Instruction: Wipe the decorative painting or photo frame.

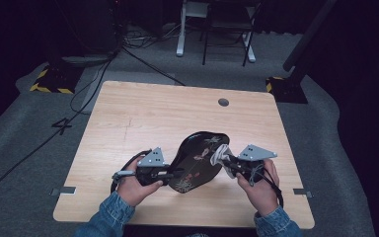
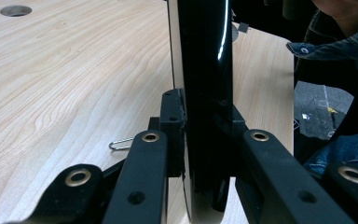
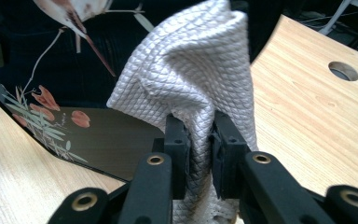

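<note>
A black lacquered tray [image 1: 197, 163] painted with flowers and a bird is held tilted above the wooden table [image 1: 143, 113]. My left gripper [image 1: 171, 174] is shut on its near left rim; in the left gripper view the tray [image 2: 205, 70] stands edge-on between the jaws of that gripper [image 2: 203, 119]. My right gripper [image 1: 228, 161] is shut on a bunched white quilted cloth [image 1: 219, 153]. In the right gripper view the cloth [image 3: 191, 65] rises from the gripper [image 3: 199, 135] and lies against the tray's painted face [image 3: 74, 60].
A round cable hole [image 1: 223, 102] sits near the table's far edge. A small metal clip [image 2: 121, 143] lies on the wood by the left jaws. Beyond the table are floor cables [image 1: 98, 79], a chair frame [image 1: 227, 34] and a dark post [image 1: 301, 49].
</note>
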